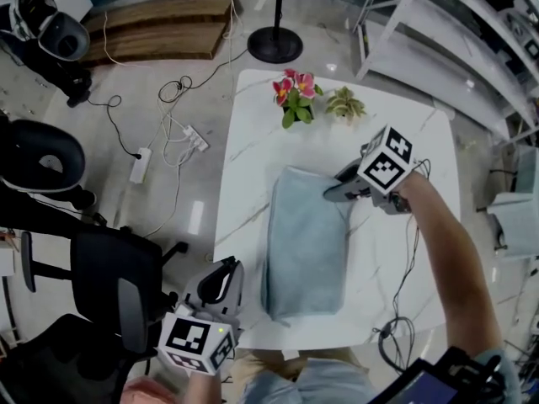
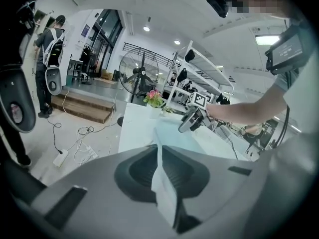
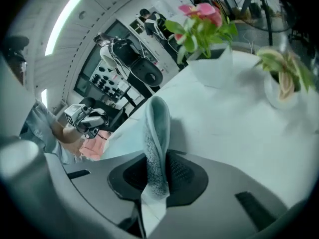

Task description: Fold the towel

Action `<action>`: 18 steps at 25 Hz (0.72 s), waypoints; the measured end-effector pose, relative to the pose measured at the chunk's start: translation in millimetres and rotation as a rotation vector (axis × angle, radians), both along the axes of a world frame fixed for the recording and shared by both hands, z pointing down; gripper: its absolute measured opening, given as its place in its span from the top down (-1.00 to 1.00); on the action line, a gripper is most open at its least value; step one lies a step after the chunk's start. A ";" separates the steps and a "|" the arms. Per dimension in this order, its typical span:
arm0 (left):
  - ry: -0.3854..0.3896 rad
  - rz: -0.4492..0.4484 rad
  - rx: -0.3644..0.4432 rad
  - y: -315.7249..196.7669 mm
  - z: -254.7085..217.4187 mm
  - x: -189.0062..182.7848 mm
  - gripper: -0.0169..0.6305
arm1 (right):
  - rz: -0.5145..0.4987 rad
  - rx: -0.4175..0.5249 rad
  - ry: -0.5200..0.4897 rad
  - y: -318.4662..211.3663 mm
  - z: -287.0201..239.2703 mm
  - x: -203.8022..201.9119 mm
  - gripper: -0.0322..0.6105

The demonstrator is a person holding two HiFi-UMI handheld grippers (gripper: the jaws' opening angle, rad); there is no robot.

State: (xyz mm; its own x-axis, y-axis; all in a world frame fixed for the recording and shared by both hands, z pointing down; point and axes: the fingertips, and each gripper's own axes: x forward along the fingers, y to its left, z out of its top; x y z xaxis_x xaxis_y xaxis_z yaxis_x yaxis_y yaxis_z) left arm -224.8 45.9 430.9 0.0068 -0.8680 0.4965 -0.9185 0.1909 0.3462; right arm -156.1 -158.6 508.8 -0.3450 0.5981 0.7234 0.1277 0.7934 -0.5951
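pale blue terry towel lies as soft rectangle on white marbled table; left gripper pressed together on thin flat towel edge; right gripper pinching fluffy far corner, fabric standing in narrow loop

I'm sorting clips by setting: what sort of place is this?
Probably a lab or workshop, not a home: metal shelving, office chairs, and a power strip with cables on the floor.

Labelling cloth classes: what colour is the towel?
Plain pale blue-grey; the towel shows best in the head view.
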 end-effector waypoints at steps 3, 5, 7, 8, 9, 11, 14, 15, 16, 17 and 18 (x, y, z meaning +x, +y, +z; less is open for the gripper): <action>-0.015 -0.012 0.003 5.4 -7.0 2.3 0.85 | -0.017 0.105 -0.084 0.8 -20.5 -5.9 0.67; -0.024 -0.018 0.003 10.0 -12.1 7.0 0.85 | -0.034 0.186 -0.125 3.6 -32.8 -7.7 0.67; -0.034 -0.021 0.008 15.0 -17.6 13.5 0.85 | -0.051 0.263 -0.166 8.8 -45.3 -8.1 0.67; -0.038 -0.021 0.014 17.6 -20.0 17.1 0.85 | -0.058 0.299 -0.188 12.1 -51.6 -7.9 0.67; -0.044 -0.022 0.022 20.1 -21.7 20.6 0.85 | -0.062 0.333 -0.211 15.4 -57.8 -7.5 0.67; -0.057 -0.026 0.035 24.4 -25.7 26.6 0.85 | -0.067 0.396 -0.255 21.7 -69.5 -5.6 0.67; -0.073 -0.041 0.034 29.5 -35.1 33.7 0.85 | -0.075 0.488 -0.316 31.3 -85.8 -0.2 0.67; -0.078 -0.044 0.036 31.8 -37.1 36.1 0.85 | -0.080 0.521 -0.336 35.0 -90.6 1.6 0.67; -0.083 -0.047 0.040 34.1 -38.6 38.6 0.85 | -0.085 0.555 -0.357 38.8 -95.1 3.6 0.67; -0.088 -0.049 0.047 36.4 -39.9 41.3 0.85 | -0.091 0.587 -0.379 43.0 -99.6 5.7 0.67; -0.093 -0.052 0.053 38.4 -41.7 44.0 0.85 | -0.097 0.616 -0.403 47.9 -104.2 7.9 0.67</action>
